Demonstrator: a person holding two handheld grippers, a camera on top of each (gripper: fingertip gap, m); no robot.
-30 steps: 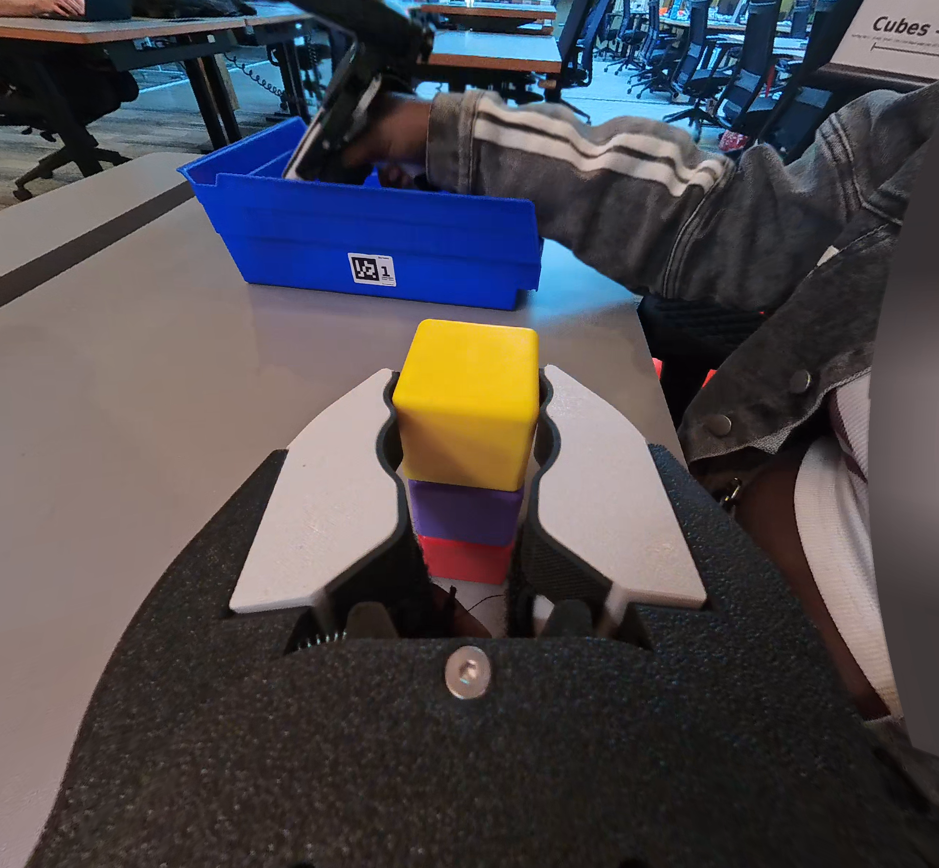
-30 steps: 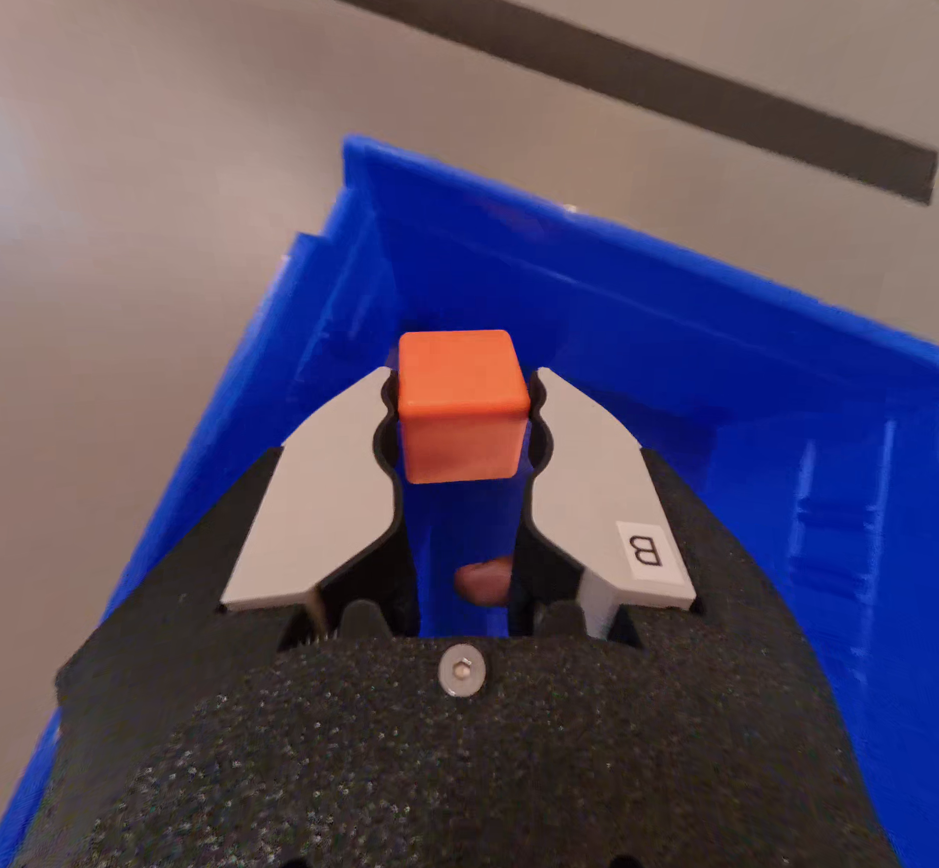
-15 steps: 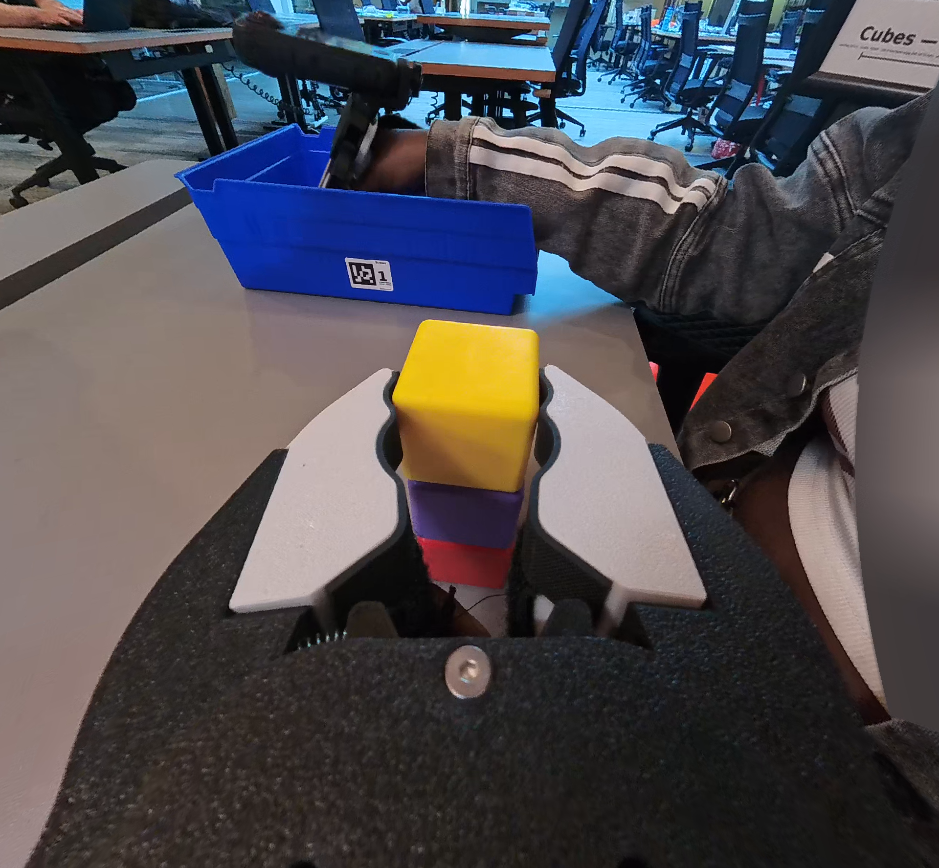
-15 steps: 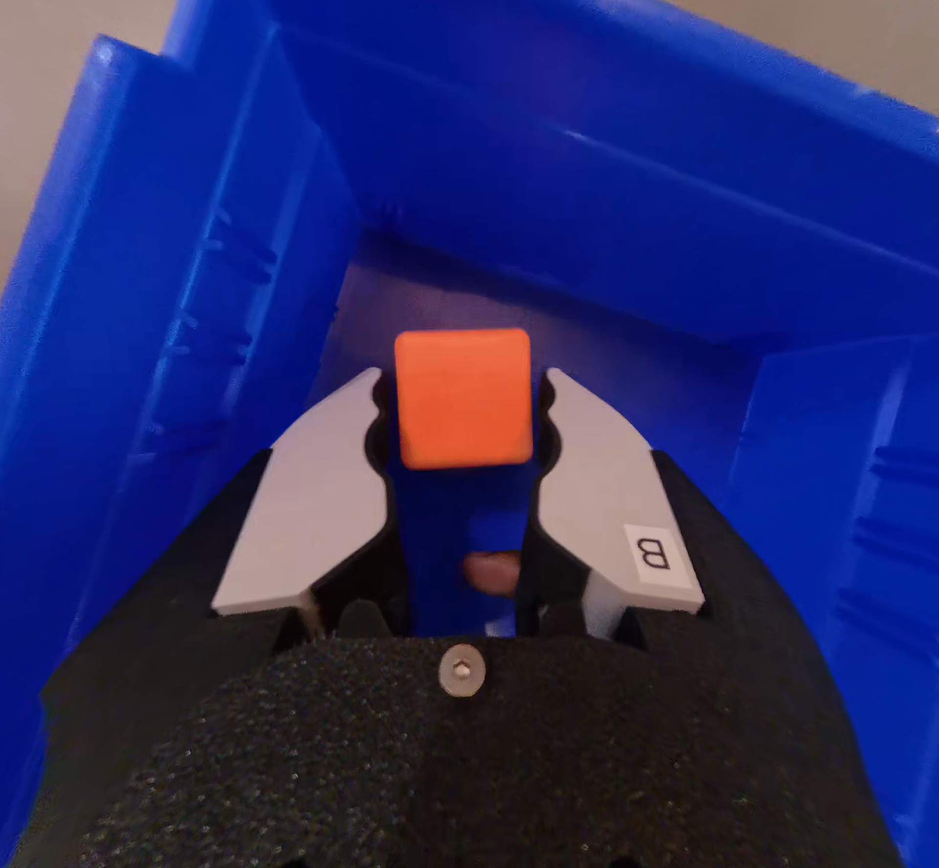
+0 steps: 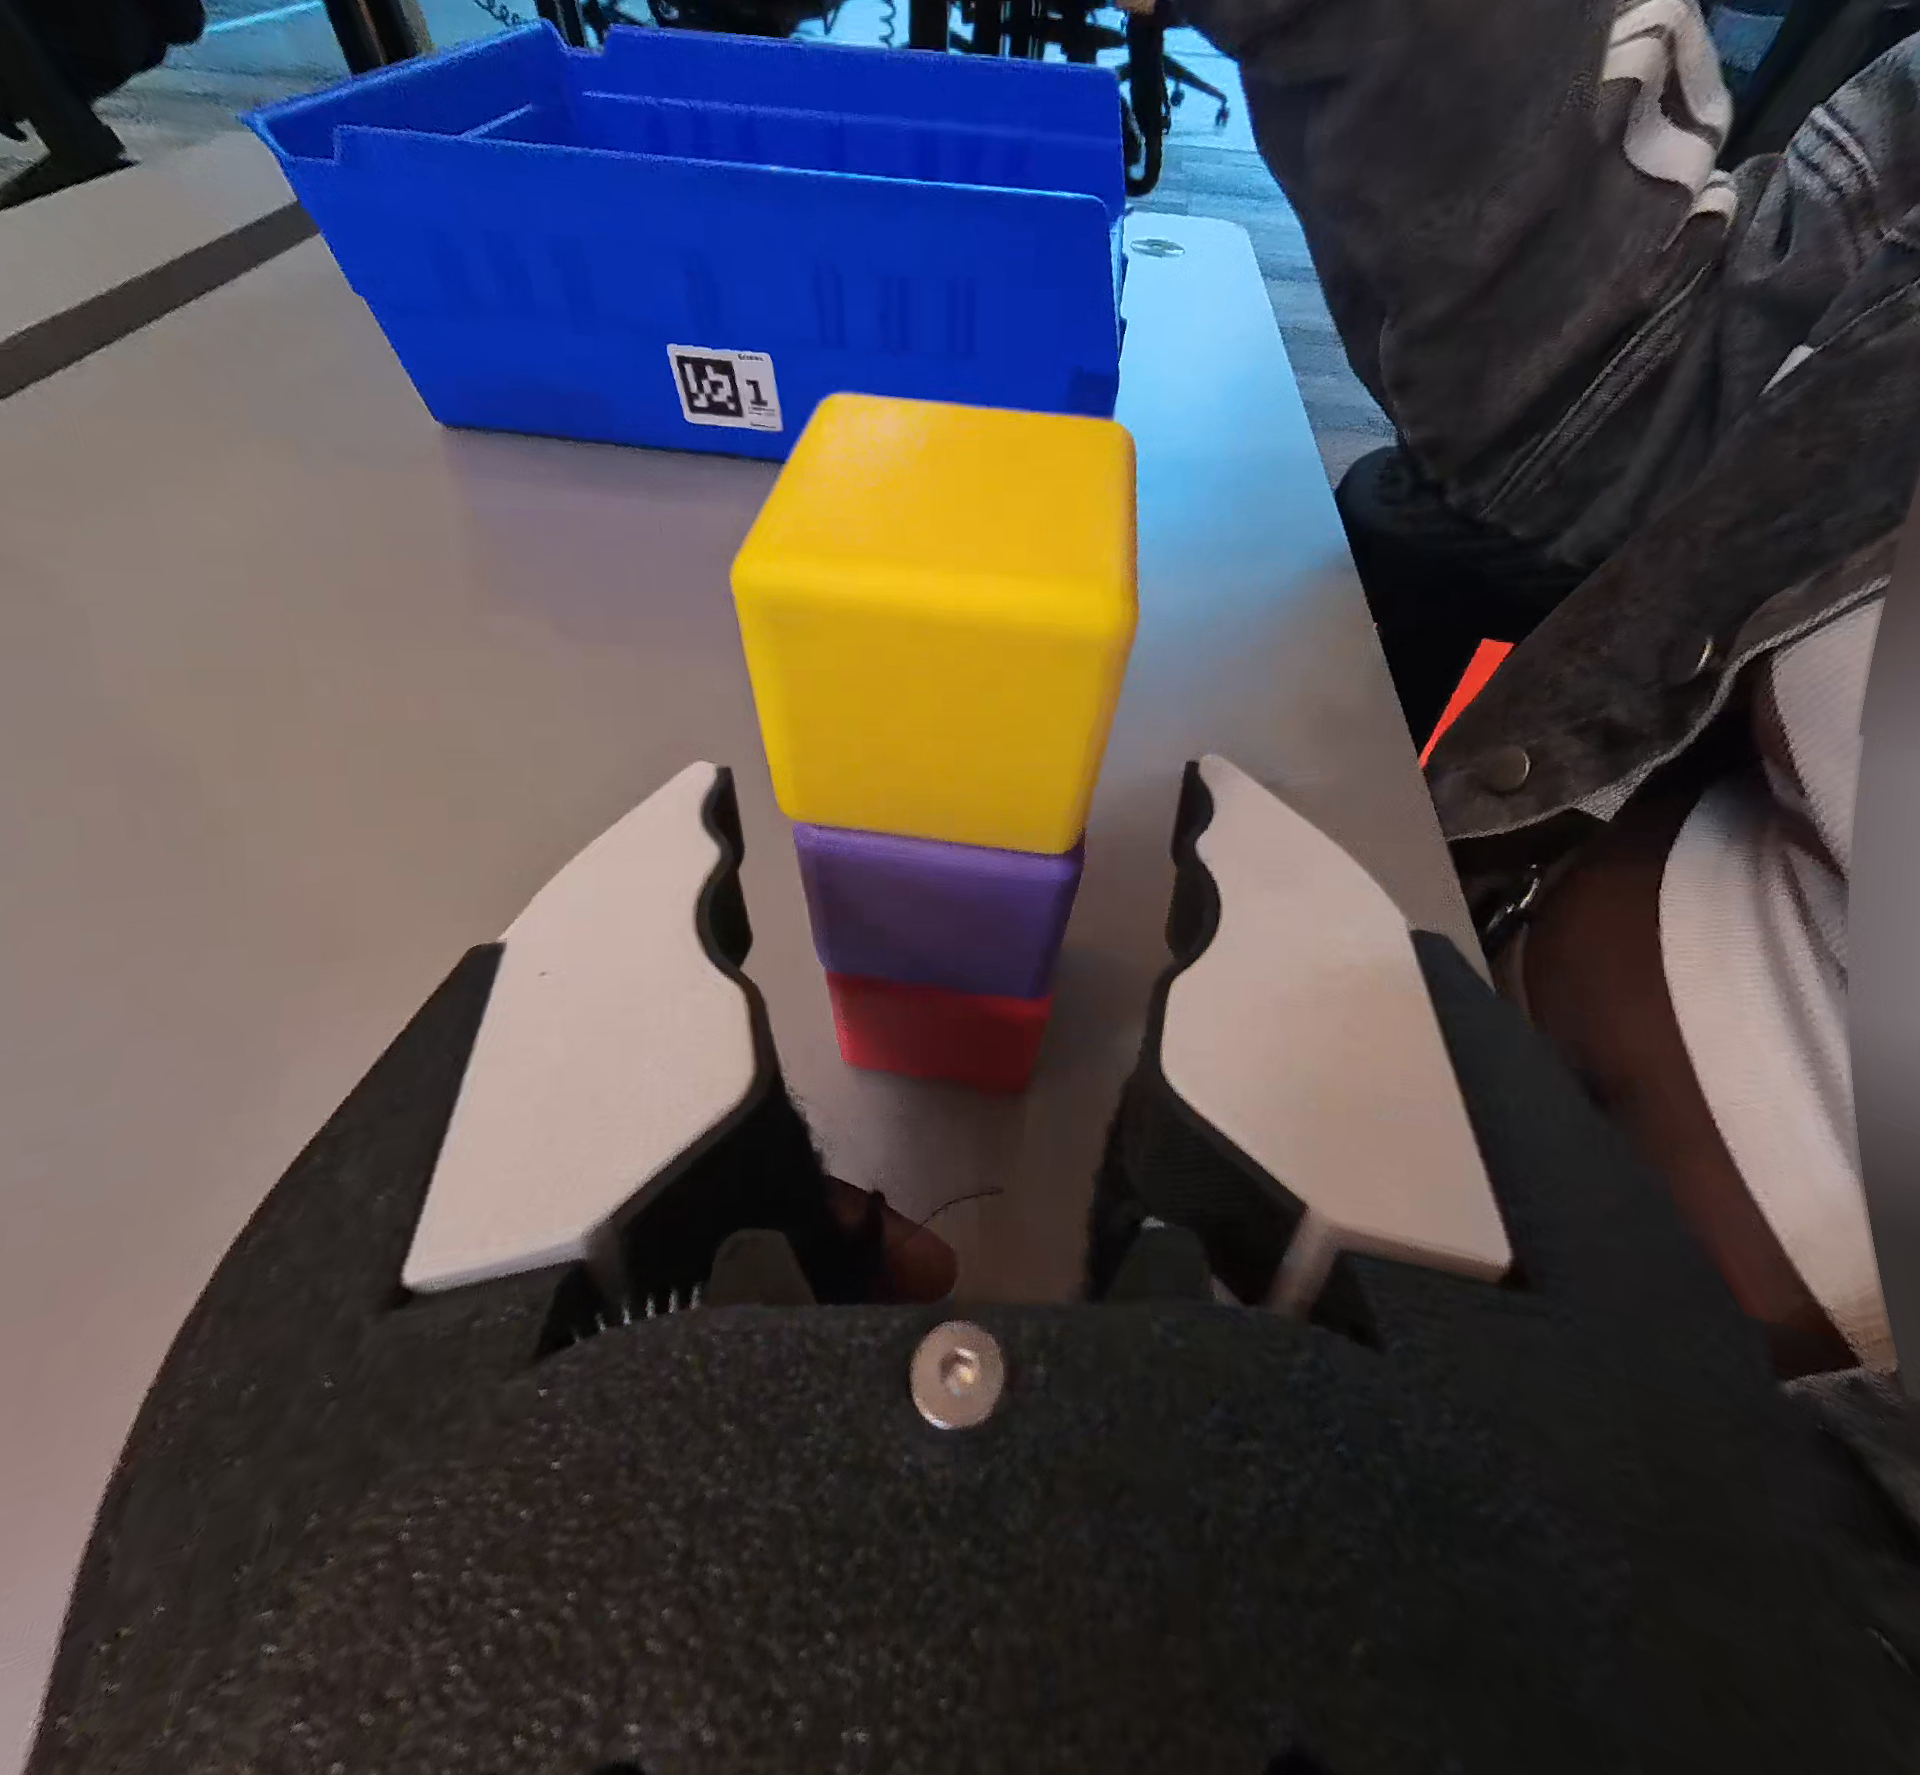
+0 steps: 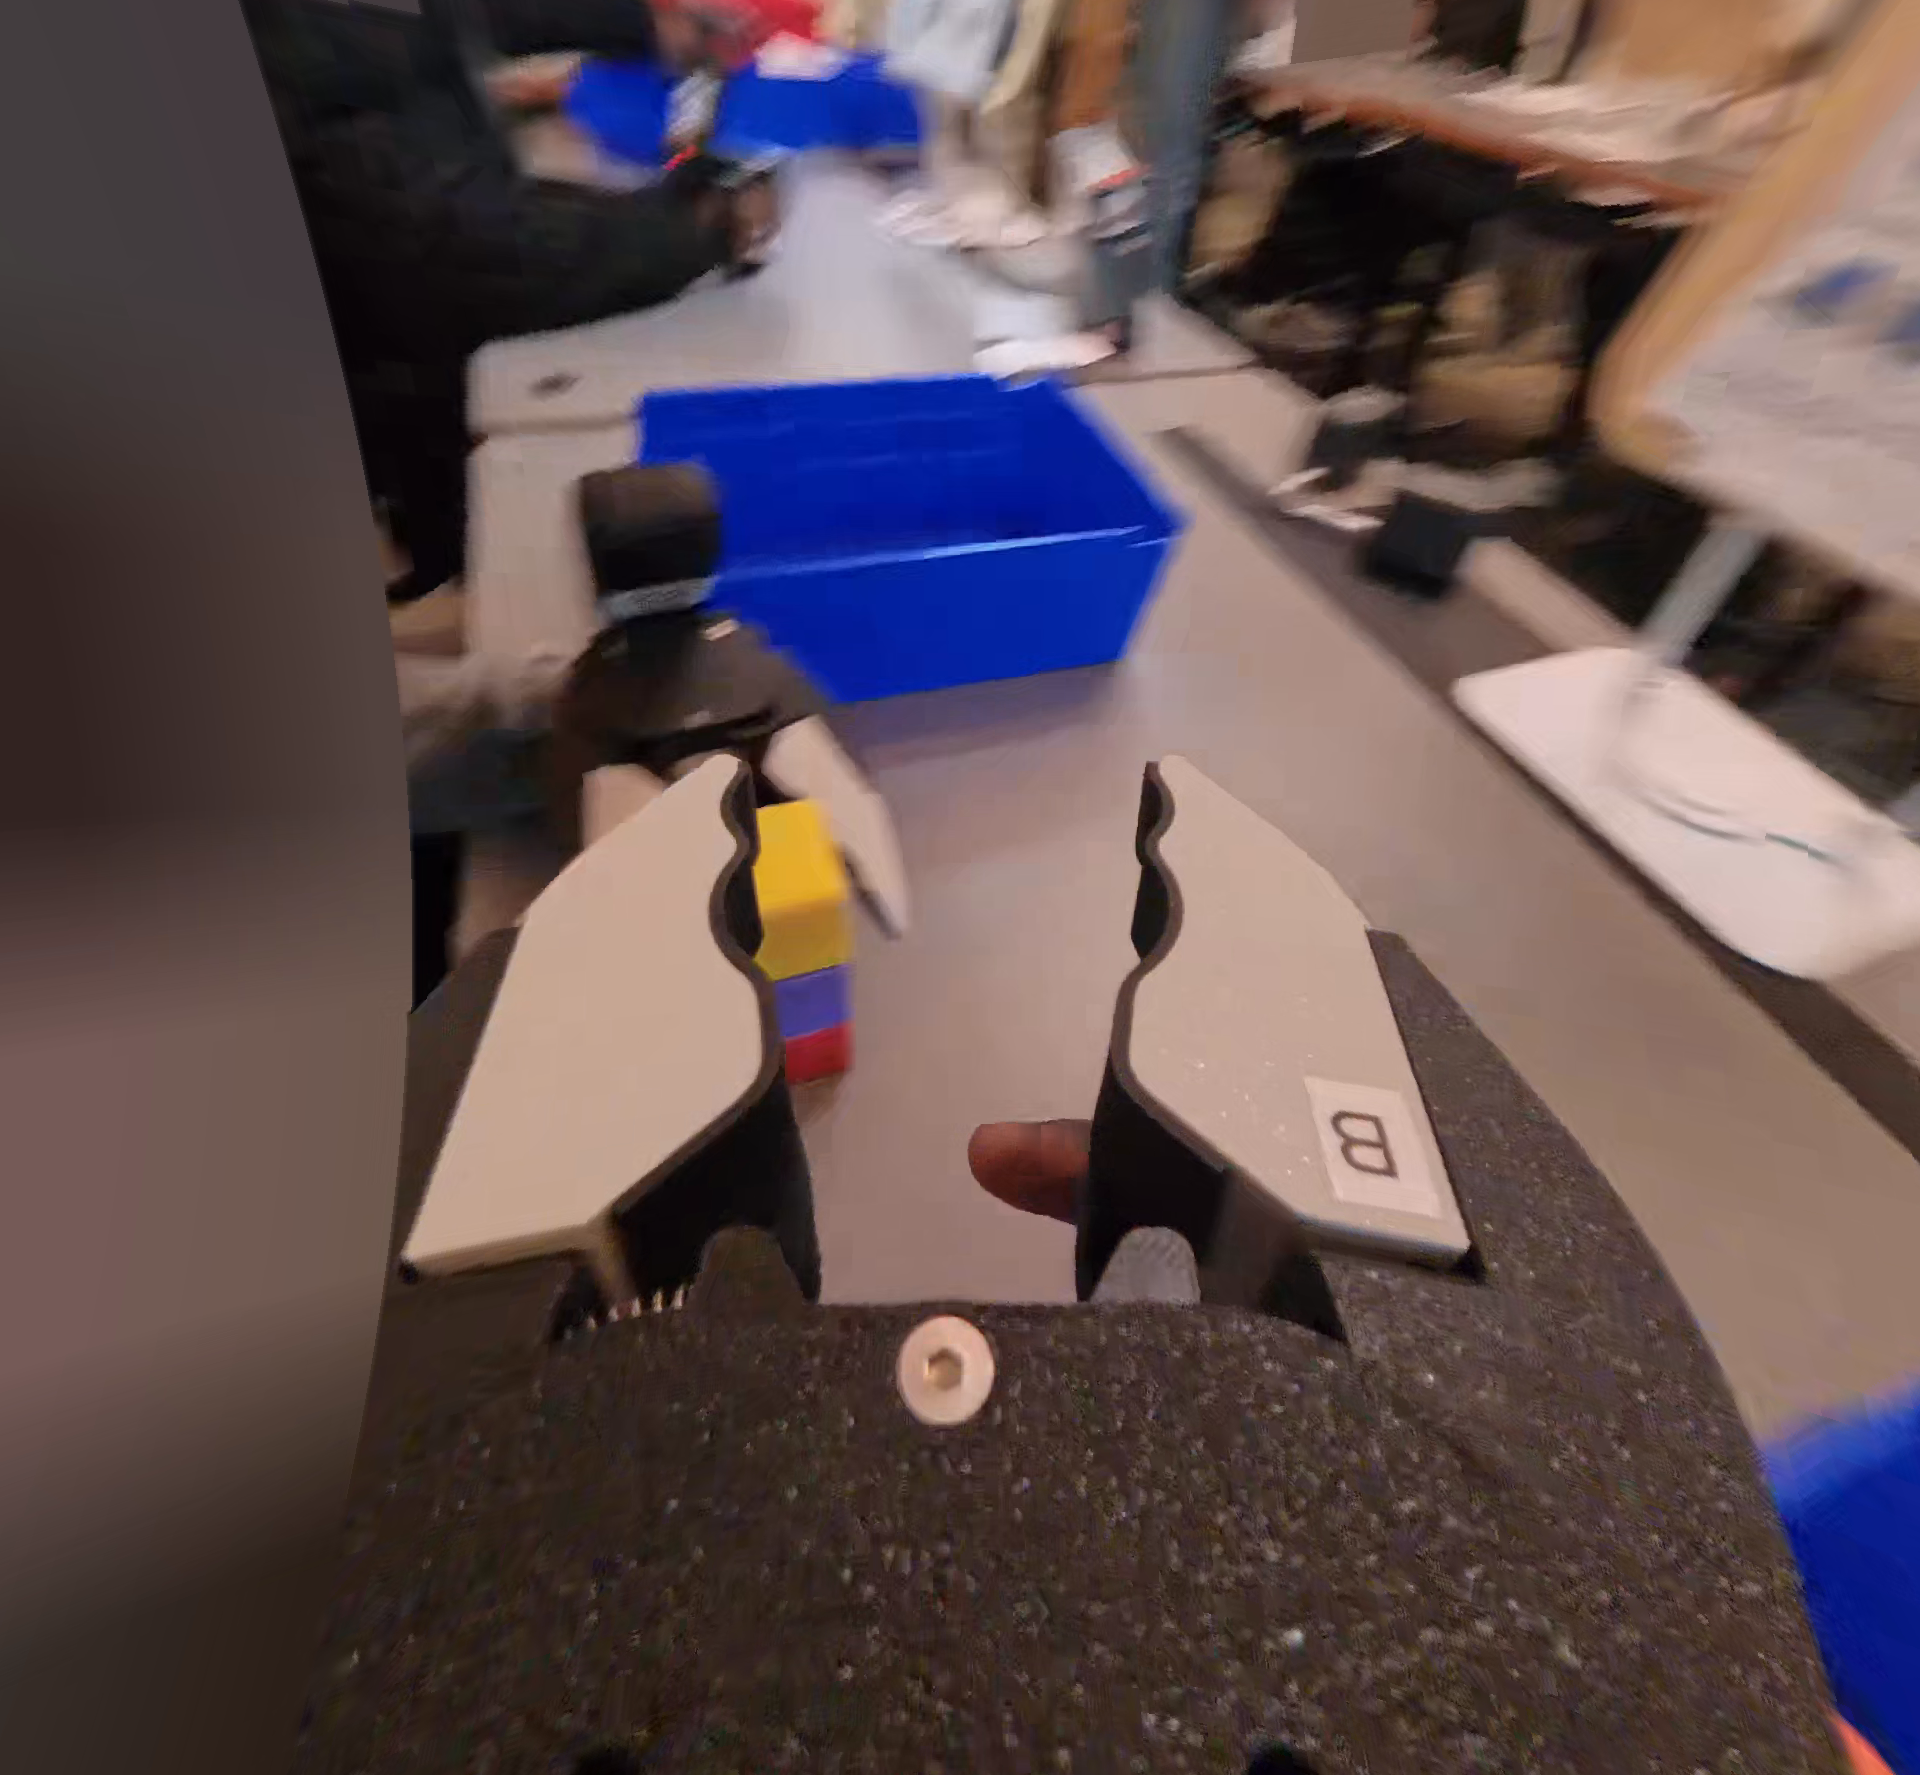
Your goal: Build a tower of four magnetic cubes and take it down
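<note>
Three-cube stack on the grey worktop (image 5: pixel 312 738), both claws spread wide and holding nothing.

The left wrist view looks at the stack close up: yellow cube (image 5: pixel 935 624) on purple cube (image 5: pixel 940 910) on red cube (image 5: pixel 940 1039). The left claw (image 5: pixel 951 780) flanks it with clear gaps on both sides, and the blue bin (image 5: pixel 727 271) stands behind with a grey sleeve (image 5: pixel 1455 167) above. The right wrist view, blurred, shows what the first cannot: the left claw's black body from outside, the same stack small behind the right claw's (image 6: pixel 940 780) left finger (image 6: pixel 623 977), bare worktop between its fingers, and the bin's open inside; no cube can be made out in there.
</note>
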